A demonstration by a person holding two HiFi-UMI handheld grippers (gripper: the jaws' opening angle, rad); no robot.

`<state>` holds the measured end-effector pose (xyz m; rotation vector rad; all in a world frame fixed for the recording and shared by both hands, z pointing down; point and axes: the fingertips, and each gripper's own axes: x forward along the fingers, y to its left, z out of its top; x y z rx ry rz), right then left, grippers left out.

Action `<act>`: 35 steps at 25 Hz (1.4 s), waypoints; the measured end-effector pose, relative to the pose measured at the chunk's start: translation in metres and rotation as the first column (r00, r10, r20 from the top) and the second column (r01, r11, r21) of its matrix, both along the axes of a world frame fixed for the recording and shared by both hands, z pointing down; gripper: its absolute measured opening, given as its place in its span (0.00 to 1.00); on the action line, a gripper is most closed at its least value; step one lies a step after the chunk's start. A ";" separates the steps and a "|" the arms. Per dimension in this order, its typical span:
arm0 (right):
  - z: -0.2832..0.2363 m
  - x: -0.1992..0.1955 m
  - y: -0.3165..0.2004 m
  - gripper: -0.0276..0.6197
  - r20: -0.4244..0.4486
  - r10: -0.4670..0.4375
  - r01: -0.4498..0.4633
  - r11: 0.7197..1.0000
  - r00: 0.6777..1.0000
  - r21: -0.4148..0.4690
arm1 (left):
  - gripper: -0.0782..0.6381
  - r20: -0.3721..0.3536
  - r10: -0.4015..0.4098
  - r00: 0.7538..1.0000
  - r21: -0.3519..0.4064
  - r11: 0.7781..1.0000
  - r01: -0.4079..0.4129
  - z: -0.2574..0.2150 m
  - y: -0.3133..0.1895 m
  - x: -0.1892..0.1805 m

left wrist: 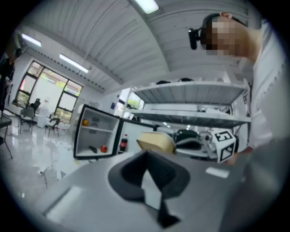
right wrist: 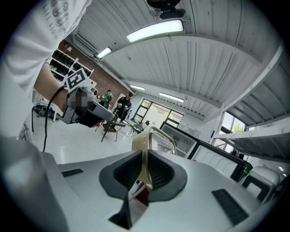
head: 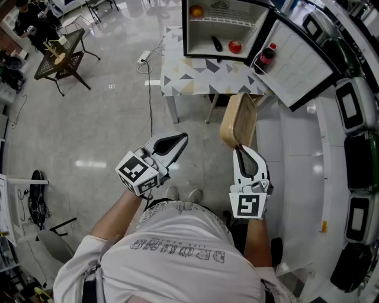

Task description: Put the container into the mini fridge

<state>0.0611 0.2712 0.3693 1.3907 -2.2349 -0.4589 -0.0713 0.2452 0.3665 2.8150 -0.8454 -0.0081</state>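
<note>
My right gripper (head: 241, 148) is shut on the rim of a tan container (head: 238, 120) and holds it on edge, in the air short of the table. In the right gripper view the rim (right wrist: 144, 141) sits pinched between the black pads (right wrist: 129, 170). The mini fridge (head: 185, 29) stands open on the table ahead, its door (head: 299, 59) swung out to the right. My left gripper (head: 172, 142) hovers to the left of the container, jaws together and empty. The left gripper view shows the container (left wrist: 156, 141) and the fridge (left wrist: 77, 136) beyond.
Inside the fridge are an orange (head: 196, 10), a black object (head: 217, 43) and a red fruit (head: 235, 46); a cola bottle (head: 266, 56) stands in the door. The patterned table (head: 201, 77) carries the fridge. A white counter (head: 302, 165) runs along the right. A power strip (head: 144, 57) lies on the floor.
</note>
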 end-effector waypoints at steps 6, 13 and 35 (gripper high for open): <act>-0.001 0.008 -0.002 0.09 0.024 -0.008 0.008 1.000 1.000 -0.003 | 0.12 0.004 0.003 1.000 0.000 1.000 -0.003 0.001 -0.001 0.010; 0.001 0.026 -0.003 0.09 0.024 -0.014 0.014 1.000 1.000 0.013 | 0.12 0.009 -0.002 1.000 0.002 1.000 0.002 0.003 0.000 0.027; 0.008 0.065 -0.026 0.09 0.027 -0.024 0.024 1.000 0.999 0.014 | 0.12 0.001 -0.011 1.000 0.007 1.000 0.011 0.008 -0.024 0.064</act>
